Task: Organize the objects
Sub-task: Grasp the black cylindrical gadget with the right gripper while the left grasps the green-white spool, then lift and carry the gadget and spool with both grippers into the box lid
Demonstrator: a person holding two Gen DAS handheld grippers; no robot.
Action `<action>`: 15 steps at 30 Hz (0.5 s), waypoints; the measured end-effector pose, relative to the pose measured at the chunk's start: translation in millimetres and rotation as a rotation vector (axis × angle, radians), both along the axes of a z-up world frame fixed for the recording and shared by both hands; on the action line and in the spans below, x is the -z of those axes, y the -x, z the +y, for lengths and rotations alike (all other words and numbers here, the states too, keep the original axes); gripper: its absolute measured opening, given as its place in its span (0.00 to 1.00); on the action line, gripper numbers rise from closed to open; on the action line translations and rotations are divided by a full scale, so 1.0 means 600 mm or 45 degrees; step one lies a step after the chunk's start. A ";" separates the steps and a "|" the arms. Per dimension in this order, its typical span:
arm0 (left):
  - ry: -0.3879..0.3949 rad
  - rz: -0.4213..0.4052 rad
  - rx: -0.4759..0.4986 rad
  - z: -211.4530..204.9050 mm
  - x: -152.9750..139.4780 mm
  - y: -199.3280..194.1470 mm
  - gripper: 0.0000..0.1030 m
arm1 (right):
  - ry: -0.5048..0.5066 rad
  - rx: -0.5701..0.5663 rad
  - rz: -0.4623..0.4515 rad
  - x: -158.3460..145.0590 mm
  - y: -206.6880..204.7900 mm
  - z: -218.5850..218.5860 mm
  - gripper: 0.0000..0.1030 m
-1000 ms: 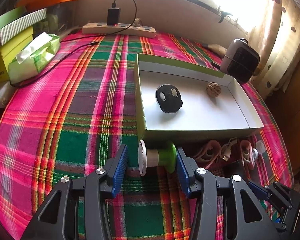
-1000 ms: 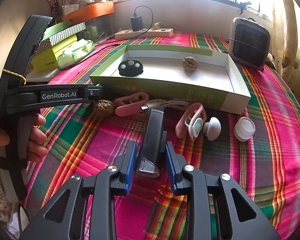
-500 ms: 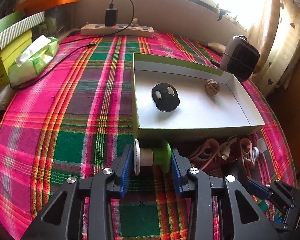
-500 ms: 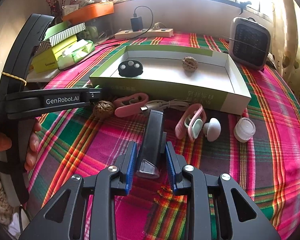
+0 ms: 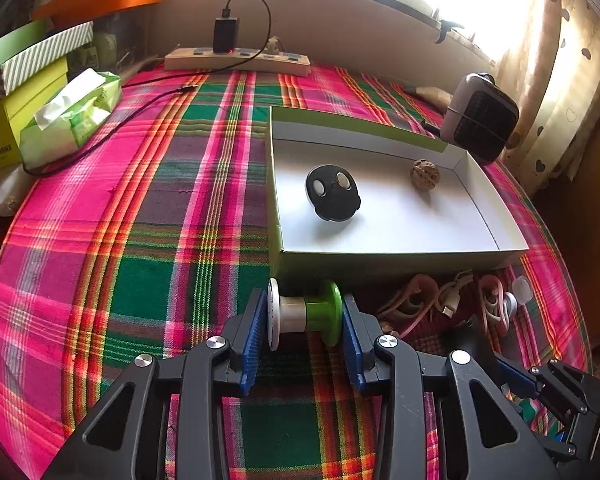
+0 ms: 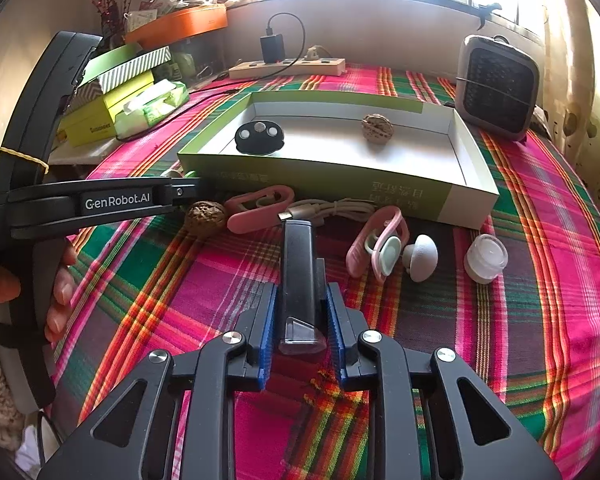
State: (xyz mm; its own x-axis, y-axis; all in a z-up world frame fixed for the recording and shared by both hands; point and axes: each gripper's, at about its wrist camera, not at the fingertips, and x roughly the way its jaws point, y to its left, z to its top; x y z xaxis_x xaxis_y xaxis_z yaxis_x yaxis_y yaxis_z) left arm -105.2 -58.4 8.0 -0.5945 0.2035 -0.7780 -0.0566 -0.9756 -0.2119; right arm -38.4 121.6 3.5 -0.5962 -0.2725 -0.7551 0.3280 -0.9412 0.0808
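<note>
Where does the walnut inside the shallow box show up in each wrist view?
Left wrist: walnut right of centre, near the box's far right corner.
Right wrist: walnut upper centre, by the box's far wall.
Shared landmark: black three-button remote, in the same box, left of the walnut.

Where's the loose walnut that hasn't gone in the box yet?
In the right wrist view, the loose walnut lies on the plaid cloth in front of the box's left end, just left of a pink clip.
</note>
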 end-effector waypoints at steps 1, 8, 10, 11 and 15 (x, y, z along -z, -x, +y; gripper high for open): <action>0.002 -0.001 -0.001 -0.001 0.000 -0.001 0.32 | 0.000 -0.001 0.000 0.000 0.000 0.000 0.24; 0.003 0.016 -0.001 -0.005 -0.008 -0.008 0.32 | 0.012 -0.006 0.011 -0.007 -0.003 0.002 0.24; 0.004 0.023 -0.003 -0.006 -0.012 -0.011 0.32 | 0.021 -0.010 0.013 -0.011 -0.003 0.003 0.24; 0.005 0.027 -0.003 -0.008 -0.014 -0.013 0.32 | 0.025 -0.011 0.018 -0.014 -0.004 0.003 0.24; 0.006 0.042 -0.003 -0.007 -0.025 -0.019 0.32 | 0.041 -0.012 0.030 -0.022 -0.003 0.007 0.24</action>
